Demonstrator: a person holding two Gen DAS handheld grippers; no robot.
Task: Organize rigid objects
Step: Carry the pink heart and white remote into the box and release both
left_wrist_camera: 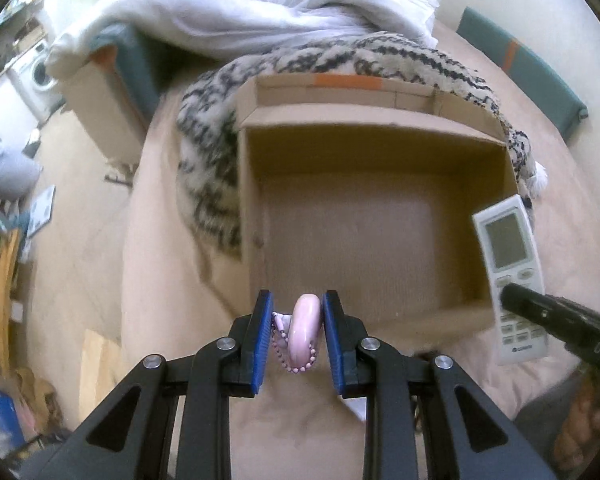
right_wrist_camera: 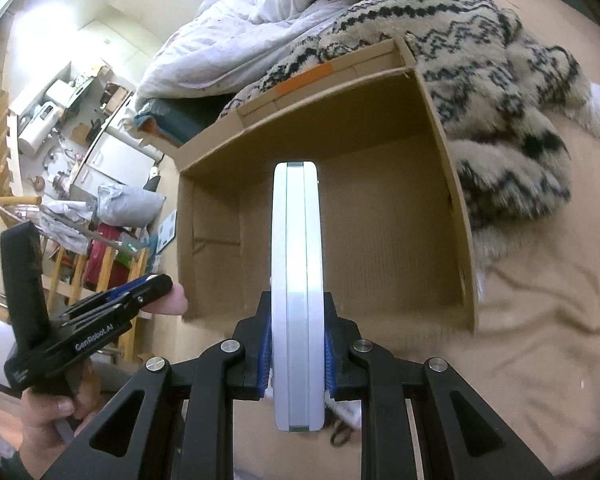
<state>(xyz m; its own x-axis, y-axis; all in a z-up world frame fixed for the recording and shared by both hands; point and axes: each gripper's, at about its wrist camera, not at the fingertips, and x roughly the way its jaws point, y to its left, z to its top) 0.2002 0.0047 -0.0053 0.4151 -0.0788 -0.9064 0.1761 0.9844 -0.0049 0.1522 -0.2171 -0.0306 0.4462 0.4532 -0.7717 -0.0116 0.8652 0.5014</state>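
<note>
An empty cardboard box sits on a beige bedspread, its floor bare, as two hand-held grippers bring the first items toward its near edge. Nothing is inside yet, so the sorting appears to be at an early stage: both objects are lifted, and both are yet to be set down.

The left gripper has its blue pads drawn close around a pink ring-shaped object trimmed with small beads; the right pad presses against it, while contact on the left side is hard to confirm from this angle. It hangs just short of the box's near wall, toward the left corner.

The right gripper is clamped firmly on a white air-conditioner remote, held on edge with its far end reaching over the box's near wall. From the left wrist camera the same remote shows its screen and buttons at the box's near right corner.

A patterned woolly blanket lies against the box's far and right sides, with a white duvet bunched beyond.
</note>
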